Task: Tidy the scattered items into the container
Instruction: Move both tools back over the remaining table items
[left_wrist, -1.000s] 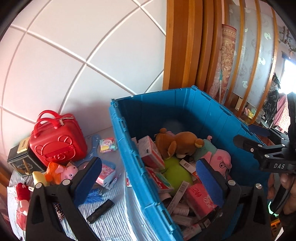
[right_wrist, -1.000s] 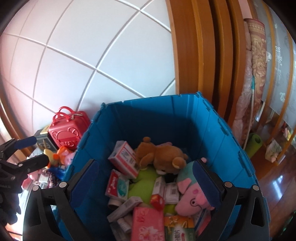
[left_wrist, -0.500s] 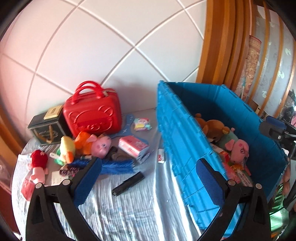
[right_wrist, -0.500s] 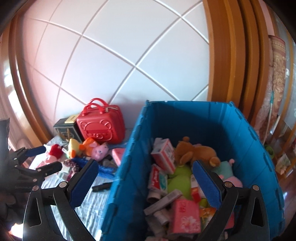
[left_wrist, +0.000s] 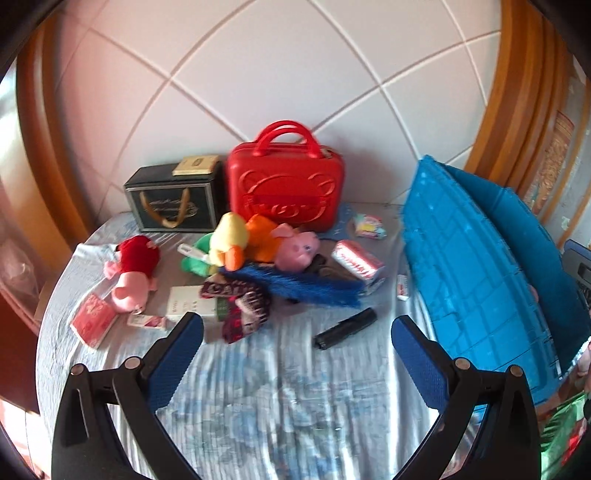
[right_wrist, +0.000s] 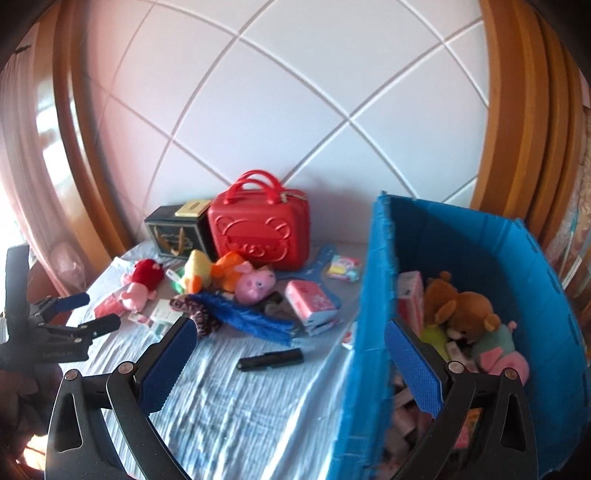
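At the far left of the cloth-covered table (left_wrist: 258, 406) lay a red packet (left_wrist: 90, 320) and a red-and-pink plush (left_wrist: 133, 273), with a dark box (left_wrist: 173, 203) behind them against the wall. Toward the middle came a yellow duck (left_wrist: 229, 240), a pink pig (left_wrist: 297, 251), a white box (left_wrist: 190, 304), a patterned cloth (left_wrist: 240, 306) and a blue tassel (left_wrist: 310, 290), all crowded in front of a red case (left_wrist: 286, 184). Right of these sat a pink tissue pack (left_wrist: 356, 260) and, alone on bare cloth, a black pen-like stick (left_wrist: 345, 328). The blue bin (left_wrist: 476, 266) stood at the right edge, already well filled with plush and cartons in the right wrist view.

The left gripper (left_wrist: 297, 354) hung above the table with its jaws spread wide and nothing between them; the right gripper (right_wrist: 290, 363) was likewise wide apart and empty, straddling the bin's near wall.

The step in hand looked like choosing the next item. The stick lay nearest the left gripper and apart from the pile, so a descent with the jaws set across its narrow width would probably serve.

The frames were blurred with motion, so labels could not be read. What lay beneath the tassel was hidden, and the bin's near corner was cut off.
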